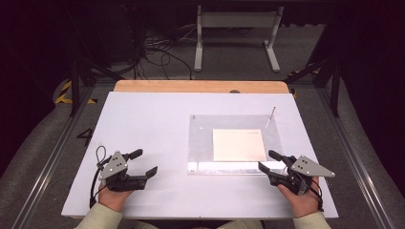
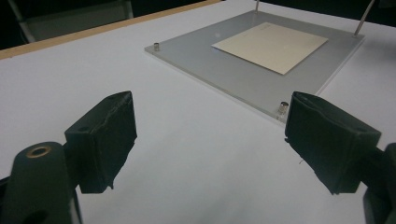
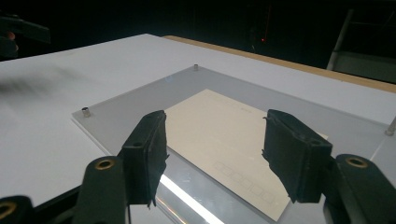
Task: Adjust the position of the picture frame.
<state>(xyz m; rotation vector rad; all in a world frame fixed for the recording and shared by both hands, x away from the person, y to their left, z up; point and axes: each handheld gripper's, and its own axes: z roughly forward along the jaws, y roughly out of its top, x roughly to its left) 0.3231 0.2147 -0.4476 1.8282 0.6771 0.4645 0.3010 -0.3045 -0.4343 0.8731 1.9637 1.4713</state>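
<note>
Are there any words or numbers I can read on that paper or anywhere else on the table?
None can be read.
Cream sheet under the clear plate: a faint short print near its top right corner, too small and blurred to read.
Same sheet, right gripper view: a row of small empty printed boxes along one edge, no letters legible.
Yellow and black stripes on the floor: a marking, no text.

Cream sheet (image 1: pixel 239 144) flat under clear plate (image 1: pixel 200 138), table right.
</note>
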